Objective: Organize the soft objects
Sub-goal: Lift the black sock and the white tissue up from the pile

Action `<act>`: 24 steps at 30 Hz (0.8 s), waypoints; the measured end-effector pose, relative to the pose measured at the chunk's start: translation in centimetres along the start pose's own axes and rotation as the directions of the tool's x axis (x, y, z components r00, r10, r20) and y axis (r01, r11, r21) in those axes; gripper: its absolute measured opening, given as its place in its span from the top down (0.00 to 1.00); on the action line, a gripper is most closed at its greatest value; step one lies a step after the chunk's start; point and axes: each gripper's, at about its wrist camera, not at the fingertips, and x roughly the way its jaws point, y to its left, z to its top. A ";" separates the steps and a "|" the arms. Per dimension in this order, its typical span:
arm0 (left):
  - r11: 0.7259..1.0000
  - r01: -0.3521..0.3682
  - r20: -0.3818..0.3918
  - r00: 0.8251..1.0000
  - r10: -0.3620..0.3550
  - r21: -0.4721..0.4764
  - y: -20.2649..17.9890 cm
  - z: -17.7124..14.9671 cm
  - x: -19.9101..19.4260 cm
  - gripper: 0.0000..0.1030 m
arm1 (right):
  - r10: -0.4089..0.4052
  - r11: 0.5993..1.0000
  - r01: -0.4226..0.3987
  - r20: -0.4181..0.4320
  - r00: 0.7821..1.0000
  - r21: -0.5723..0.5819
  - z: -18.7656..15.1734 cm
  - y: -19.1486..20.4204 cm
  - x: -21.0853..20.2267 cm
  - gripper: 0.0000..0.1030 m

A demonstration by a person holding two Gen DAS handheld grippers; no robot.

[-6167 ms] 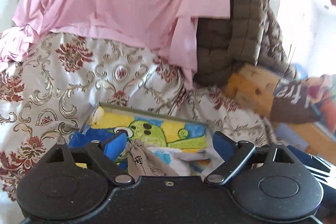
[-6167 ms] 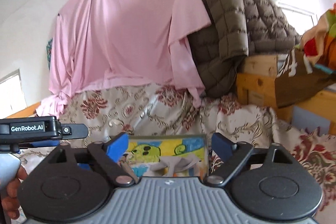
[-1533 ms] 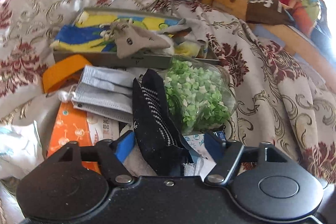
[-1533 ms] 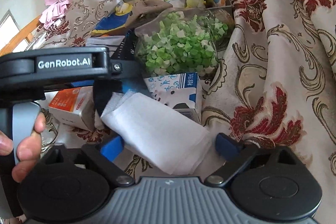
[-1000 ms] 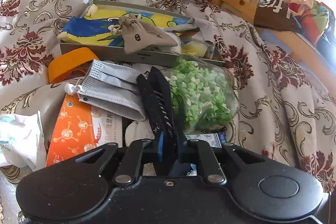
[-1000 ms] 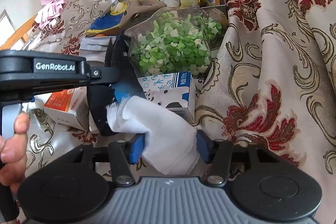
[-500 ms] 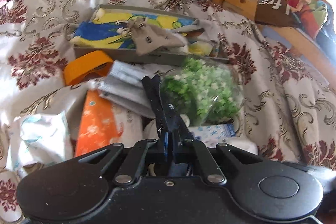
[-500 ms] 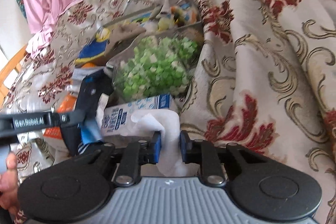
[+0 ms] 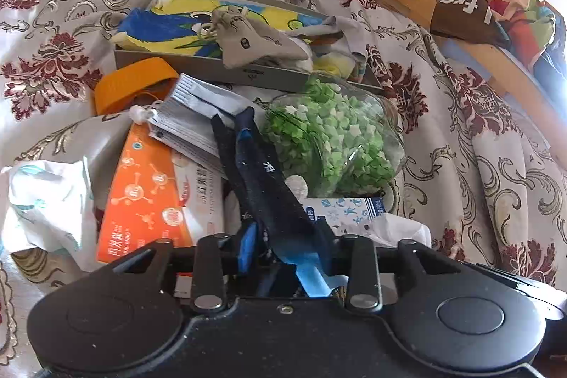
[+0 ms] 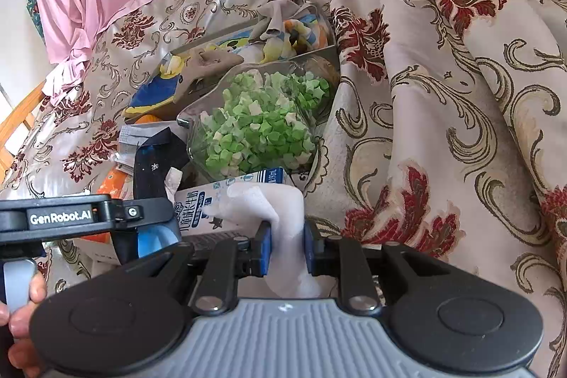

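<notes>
My left gripper [image 9: 285, 248] is shut on a dark navy sock [image 9: 260, 181] and holds it up over the pile on the bed; the sock also shows in the right wrist view [image 10: 152, 165]. My right gripper [image 10: 287, 245] is shut on a white sock [image 10: 280, 222], which folds over above the pads. A shallow grey box [image 9: 198, 68] with a yellow and blue picture lies further back and holds a beige pouch [image 9: 248, 38] and other soft things. The same box shows in the right wrist view [image 10: 319, 54].
A clear bag of green paper stars [image 9: 333, 137] lies in front of the box. Grey face masks [image 9: 191, 116], an orange carton [image 9: 145, 190], a small milk carton [image 10: 202, 204], an orange tape roll [image 9: 131, 82] and crumpled white tissue [image 9: 46, 201] lie on the floral bedspread [image 10: 443, 130].
Both grippers closed on their socks about a second ago. Since then both have lifted and pulled back slightly with the socks held.
</notes>
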 end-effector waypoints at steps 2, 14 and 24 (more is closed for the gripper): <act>1.000 -0.001 -0.004 1.000 0.001 0.013 -0.3 0.0 0.2 0.51 | -0.001 1.000 0.001 0.001 1.000 -0.001 0.0 0.1 0.0 0.79; 0.999 -0.037 -0.028 0.999 0.038 0.014 -0.2 -0.2 0.2 0.63 | 0.001 0.999 0.002 0.045 0.999 -0.049 0.1 0.6 -0.5 0.79; 0.999 0.015 -0.007 1.000 -0.014 0.045 -0.8 -0.4 -1.3 0.94 | 0.025 0.998 -0.021 0.072 0.997 -0.057 0.1 0.7 -0.9 0.79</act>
